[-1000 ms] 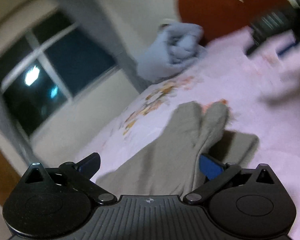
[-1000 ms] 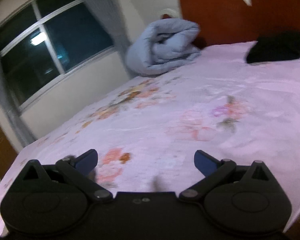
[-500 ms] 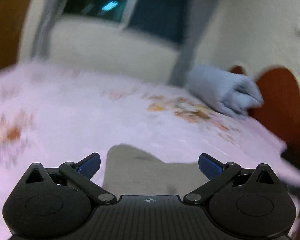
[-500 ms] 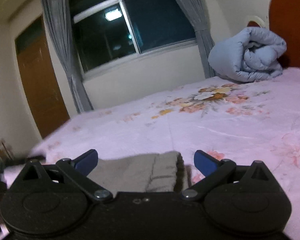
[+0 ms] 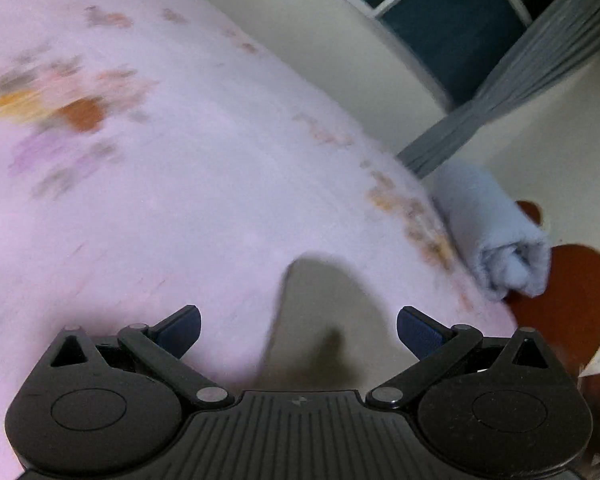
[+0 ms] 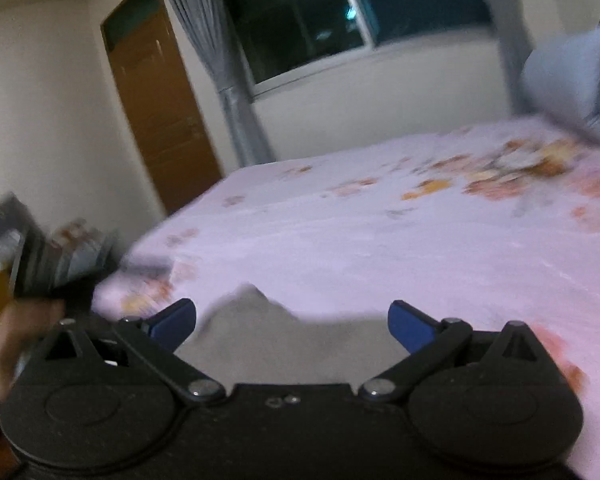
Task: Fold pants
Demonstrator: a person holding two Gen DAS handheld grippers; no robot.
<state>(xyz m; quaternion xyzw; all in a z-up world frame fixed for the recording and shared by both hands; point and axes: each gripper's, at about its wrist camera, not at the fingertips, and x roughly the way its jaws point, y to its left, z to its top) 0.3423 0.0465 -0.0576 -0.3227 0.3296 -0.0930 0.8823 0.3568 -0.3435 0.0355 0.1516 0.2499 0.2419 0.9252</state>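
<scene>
Left gripper: jaws spread wide, empty.
Right gripper: jaws spread wide, empty.
Pants: olive cloth at lower centre of both views, on the pink bedsheet.
Risk: motion blur; a hasty pinch could catch sheet with fabric.

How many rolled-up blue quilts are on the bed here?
1. The rolled quilt lies at the bed's far edge by the headboard; the right wrist view shows the same one. Others could lie out of frame.
</scene>
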